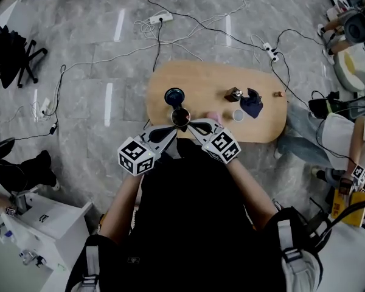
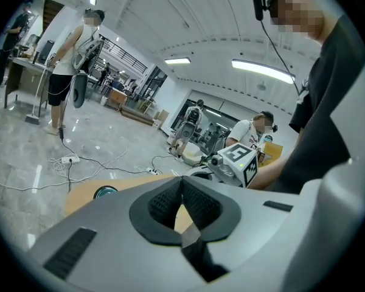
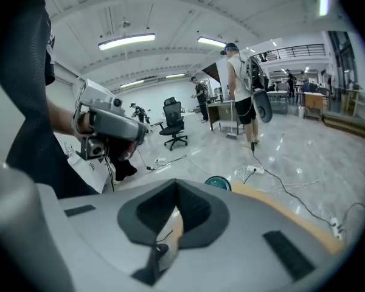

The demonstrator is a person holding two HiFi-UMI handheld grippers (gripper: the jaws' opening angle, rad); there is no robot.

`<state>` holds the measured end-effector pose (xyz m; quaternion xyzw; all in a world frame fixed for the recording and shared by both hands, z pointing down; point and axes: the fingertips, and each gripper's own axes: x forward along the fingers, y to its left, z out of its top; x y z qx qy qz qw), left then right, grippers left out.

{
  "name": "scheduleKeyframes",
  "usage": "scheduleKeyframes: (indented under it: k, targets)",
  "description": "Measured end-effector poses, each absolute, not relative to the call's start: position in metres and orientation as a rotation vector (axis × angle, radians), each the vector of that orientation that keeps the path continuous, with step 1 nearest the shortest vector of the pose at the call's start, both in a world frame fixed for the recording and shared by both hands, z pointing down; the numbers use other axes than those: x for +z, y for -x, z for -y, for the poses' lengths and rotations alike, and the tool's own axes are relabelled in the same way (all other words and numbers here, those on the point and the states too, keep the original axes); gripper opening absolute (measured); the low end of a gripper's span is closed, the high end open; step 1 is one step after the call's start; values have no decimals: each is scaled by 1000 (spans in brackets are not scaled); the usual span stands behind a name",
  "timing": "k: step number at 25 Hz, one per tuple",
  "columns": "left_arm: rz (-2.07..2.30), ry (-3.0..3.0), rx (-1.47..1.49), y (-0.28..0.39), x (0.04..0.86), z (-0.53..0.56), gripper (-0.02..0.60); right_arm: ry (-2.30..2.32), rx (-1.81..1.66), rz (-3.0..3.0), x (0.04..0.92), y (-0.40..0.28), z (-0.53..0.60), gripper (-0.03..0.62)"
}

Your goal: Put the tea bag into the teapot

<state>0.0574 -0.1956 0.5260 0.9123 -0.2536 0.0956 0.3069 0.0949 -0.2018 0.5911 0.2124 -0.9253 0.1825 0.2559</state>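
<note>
On the oval wooden table [image 1: 261, 129] a dark round teapot [image 1: 180, 117] stands open, and its blue-rimmed lid [image 1: 174, 96] lies just behind it. Both grippers hang close over the pot's near side. My right gripper [image 1: 192, 125] is shut. In the right gripper view a thin dark thread [image 3: 164, 236] runs down between its closed pads, most likely the tea bag's string. The bag itself is hidden. My left gripper [image 1: 172, 130] is shut, with nothing visible between its pads [image 2: 170, 201]. The lid also appears as a blue disc, the lid [image 3: 219, 183], [image 2: 104, 192].
A small brown object [image 1: 233, 94], a dark blue cloth [image 1: 252, 104] and a white cup [image 1: 238, 115] sit on the table's right half. Cables and power strips [image 1: 160, 18] trail across the floor. Office chairs [image 1: 12, 53] and other people stand around.
</note>
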Motion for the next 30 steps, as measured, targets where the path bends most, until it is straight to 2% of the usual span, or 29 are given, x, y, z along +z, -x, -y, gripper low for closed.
scheduleKeyframes:
  k: [10,30]
  targets:
    - [721,-2411,230,-72,526,211,12,-547,427,2626,543,-100,225,6]
    - [804,-2399,241,-67,521,209,12,-435,361,2673,529,-92,223,6]
